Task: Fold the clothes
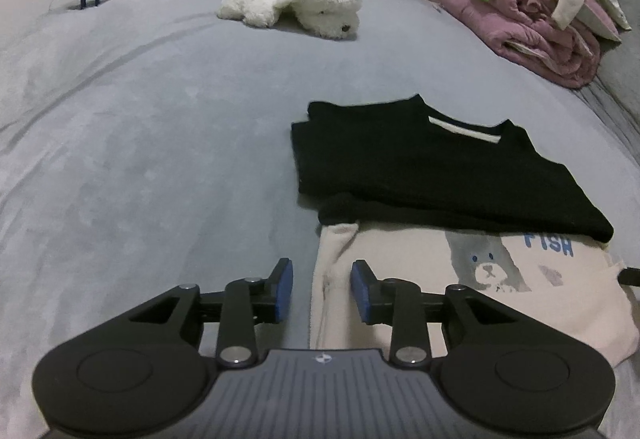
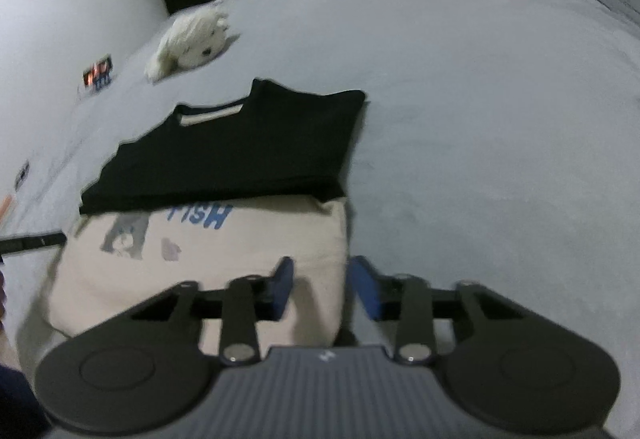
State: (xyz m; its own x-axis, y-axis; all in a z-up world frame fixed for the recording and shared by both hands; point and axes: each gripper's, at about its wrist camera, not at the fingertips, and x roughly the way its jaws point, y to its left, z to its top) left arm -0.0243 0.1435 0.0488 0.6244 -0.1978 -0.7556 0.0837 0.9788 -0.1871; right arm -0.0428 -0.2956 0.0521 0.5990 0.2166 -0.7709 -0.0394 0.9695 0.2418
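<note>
Straddling the cream shirt's (image 1: 460, 303) side edges, left gripper (image 1: 322, 289) and right gripper (image 2: 320, 289) hover, jaws released and seemingly empty, likely for lifting.

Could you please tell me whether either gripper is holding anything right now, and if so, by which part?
Nothing is held. The left gripper and right gripper hover with jaws apart over opposite side edges of the folded cream bear-print shirt.
</note>
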